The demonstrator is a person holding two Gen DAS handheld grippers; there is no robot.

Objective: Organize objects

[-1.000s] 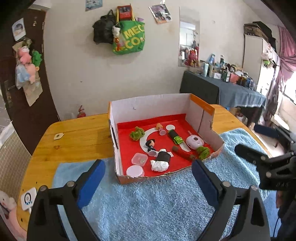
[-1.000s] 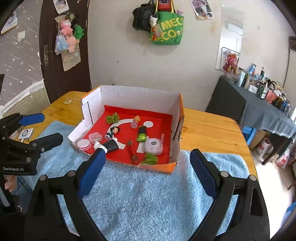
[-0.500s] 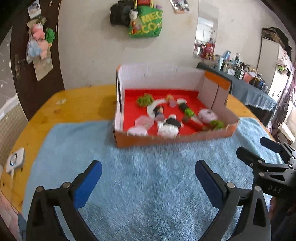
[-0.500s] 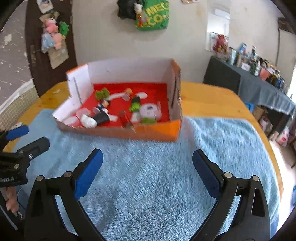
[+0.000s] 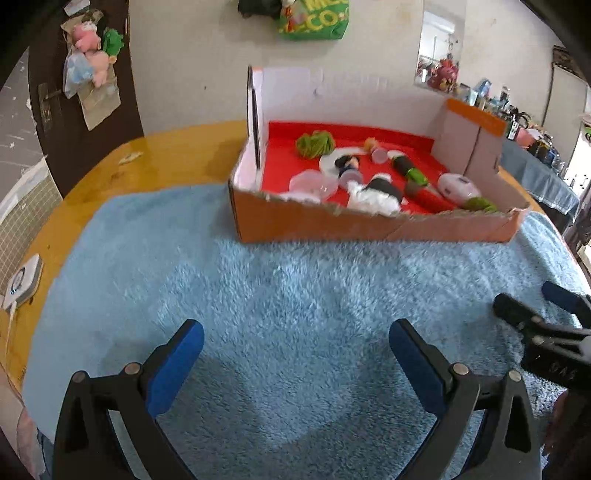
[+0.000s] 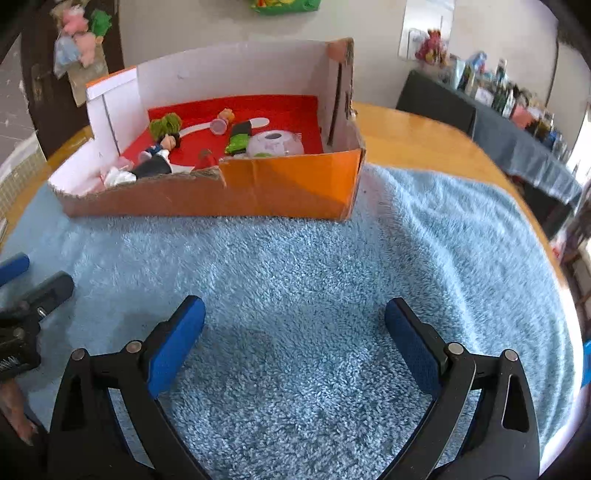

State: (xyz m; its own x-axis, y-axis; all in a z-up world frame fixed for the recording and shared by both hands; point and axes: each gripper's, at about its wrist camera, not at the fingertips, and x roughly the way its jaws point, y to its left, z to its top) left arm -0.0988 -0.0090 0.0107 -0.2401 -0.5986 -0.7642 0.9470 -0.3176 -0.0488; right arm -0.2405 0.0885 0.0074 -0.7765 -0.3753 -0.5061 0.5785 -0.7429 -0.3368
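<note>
An orange cardboard box (image 5: pixel 369 225) (image 6: pixel 288 188) with a red floor stands on the far half of a blue fluffy towel (image 5: pixel 288 302) (image 6: pixel 314 266). Inside lie several small things: a green yarn ball (image 5: pixel 314 144) (image 6: pixel 166 123), a small doll (image 5: pixel 347 164) (image 6: pixel 164 144), a clear lidded cup (image 5: pixel 314 182), a white oval gadget (image 5: pixel 458 184) (image 6: pixel 275 142) and a red stick (image 5: pixel 428 197). My left gripper (image 5: pixel 295 350) hangs open and empty over the towel, well short of the box. My right gripper (image 6: pixel 293 332) is likewise open and empty.
The towel lies on a round wooden table (image 5: pixel 166 155) (image 6: pixel 413 129). A small white device (image 5: pixel 22 280) sits at the table's left edge. Beyond stand a dark cluttered side table (image 6: pixel 517 122), a door with plush toys (image 5: pixel 92 55) and a green bag (image 5: pixel 314 22) on the wall.
Both grippers have dropped lower and tilted down toward the towel, so the box now sits higher and larger in both views. Both stay open.
</note>
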